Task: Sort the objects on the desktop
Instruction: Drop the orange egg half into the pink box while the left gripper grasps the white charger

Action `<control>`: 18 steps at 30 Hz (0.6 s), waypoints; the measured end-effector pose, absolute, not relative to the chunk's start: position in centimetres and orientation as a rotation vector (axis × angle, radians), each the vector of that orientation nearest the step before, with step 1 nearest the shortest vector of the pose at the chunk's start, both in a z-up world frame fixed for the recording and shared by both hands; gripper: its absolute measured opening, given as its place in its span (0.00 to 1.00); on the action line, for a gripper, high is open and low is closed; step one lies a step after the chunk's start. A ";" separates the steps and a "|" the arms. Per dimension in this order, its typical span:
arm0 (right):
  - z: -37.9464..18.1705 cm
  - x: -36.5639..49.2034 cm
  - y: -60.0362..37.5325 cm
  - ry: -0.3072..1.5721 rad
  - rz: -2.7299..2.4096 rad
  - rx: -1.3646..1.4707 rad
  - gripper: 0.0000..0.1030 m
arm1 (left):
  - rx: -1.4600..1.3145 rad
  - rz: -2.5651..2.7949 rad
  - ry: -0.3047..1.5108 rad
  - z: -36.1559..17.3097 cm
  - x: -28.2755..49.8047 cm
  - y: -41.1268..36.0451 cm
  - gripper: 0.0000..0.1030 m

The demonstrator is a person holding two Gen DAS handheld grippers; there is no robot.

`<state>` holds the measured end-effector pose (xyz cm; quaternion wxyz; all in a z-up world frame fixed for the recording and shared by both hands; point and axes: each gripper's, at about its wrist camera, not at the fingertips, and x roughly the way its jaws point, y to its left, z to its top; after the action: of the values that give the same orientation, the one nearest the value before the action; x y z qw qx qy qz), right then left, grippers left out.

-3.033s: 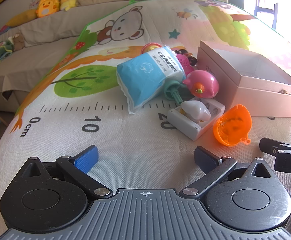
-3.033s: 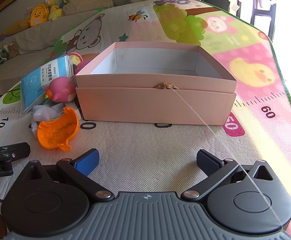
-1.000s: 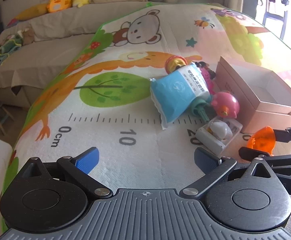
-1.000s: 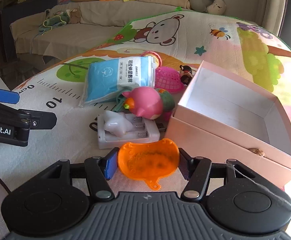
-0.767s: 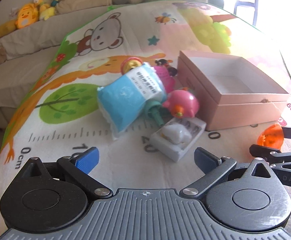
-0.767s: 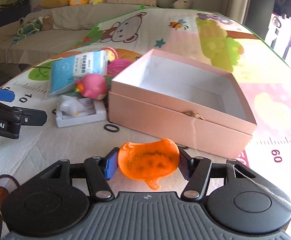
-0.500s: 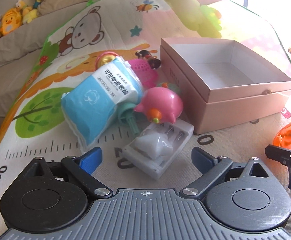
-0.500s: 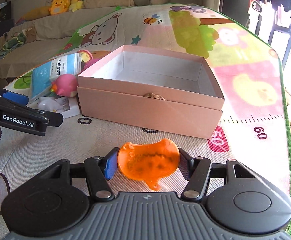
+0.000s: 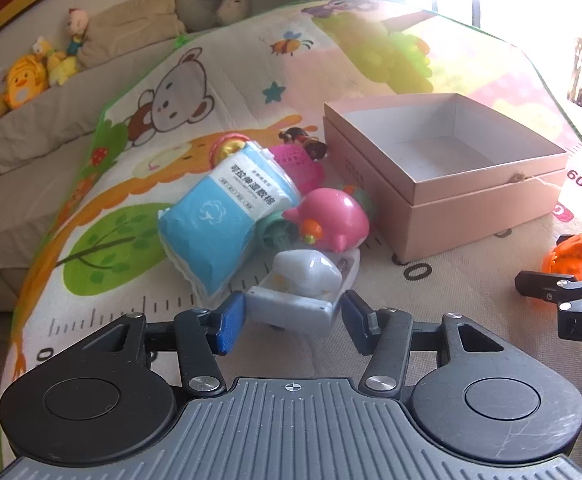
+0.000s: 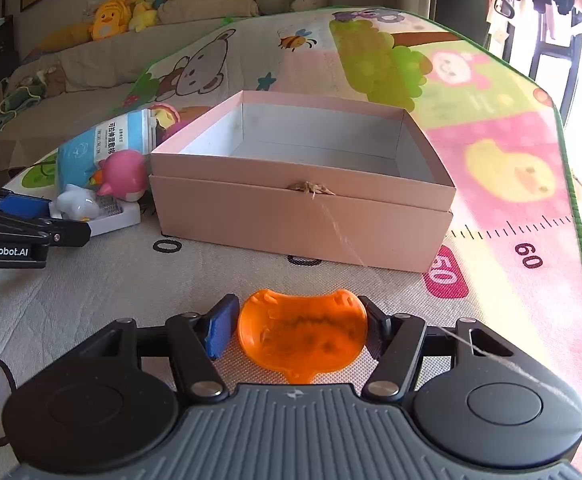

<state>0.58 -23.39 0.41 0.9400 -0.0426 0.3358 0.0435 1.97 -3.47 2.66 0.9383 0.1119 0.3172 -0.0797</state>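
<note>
A white battery charger [image 9: 291, 304] with a small white toy [image 9: 305, 276] lying on it sits on the play mat. My left gripper [image 9: 293, 320] has its jaws closing on the charger's near end, and both pads touch its sides. An orange half shell [image 10: 303, 334] is between the pads of my right gripper [image 10: 299, 328], whose jaws are easing open while still touching it, low over the mat. The open pink box [image 10: 303, 216] stands just beyond it and holds nothing. From the left wrist view the right gripper [image 9: 571, 260] and shell [image 9: 571, 258] are at the far right.
Behind the charger lie a pink bird toy [image 9: 331, 216], a blue wipes pack [image 9: 219, 216], a magenta basket [image 9: 295, 160] and small toys, all left of the pink box [image 9: 487, 204]. A thread hangs from the box front. A sofa with plush toys is behind the mat.
My left gripper came forward to the charger and its jaws narrowed from wide open onto it. My right gripper carried the orange shell from beside the pile to the front of the box.
</note>
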 end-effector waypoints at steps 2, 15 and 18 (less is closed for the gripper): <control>0.4 0.5 -23.4 0.682 0.085 -0.088 0.63 | 0.262 -0.150 0.609 3.1 0.8 -3.6 0.55; 0.7 -0.2 -23.3 0.658 0.086 -0.088 0.77 | 0.171 -0.254 0.692 2.5 -4.2 -2.2 0.83; 0.8 -0.4 -23.1 0.651 0.096 -0.095 0.77 | 0.154 -0.217 0.698 2.4 -2.8 -2.4 0.83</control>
<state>-0.44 -23.14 0.84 0.9452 -0.0469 0.3195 0.0471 -2.76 -2.41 2.43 0.9310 0.0751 0.3410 -0.1062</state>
